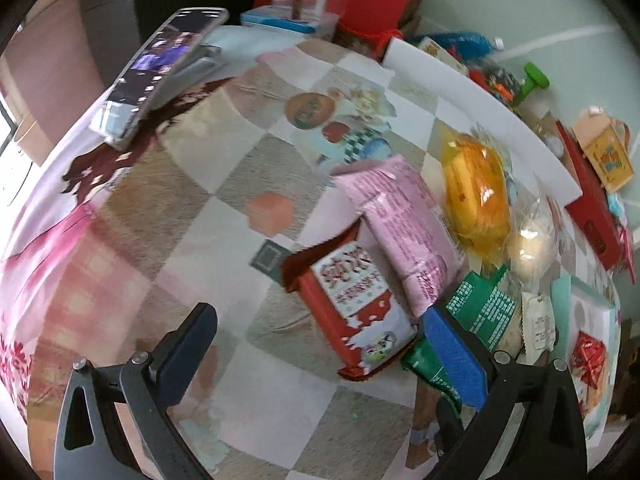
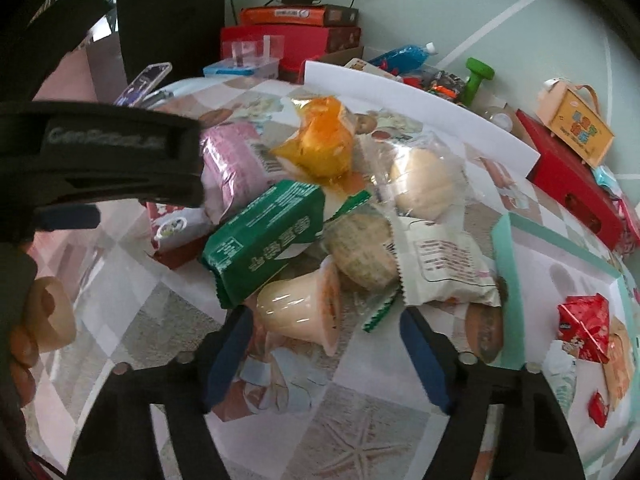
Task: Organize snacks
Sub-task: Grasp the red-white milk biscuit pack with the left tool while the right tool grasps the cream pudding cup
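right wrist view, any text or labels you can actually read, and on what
"GenRobot.ai", faint raised lettering on the left tongs' black body.
Green packet: large white Chinese characters, too blurred to read.
White wrapper: small print, unreadable.
Small yellow carry box: blurred.
Orange box: label too small.

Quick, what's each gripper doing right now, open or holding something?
Left gripper: open, holding nothing; the red and white snack pack lies between its fingers.
Right gripper: open, not gripping; the jelly cup sits between its fingers.
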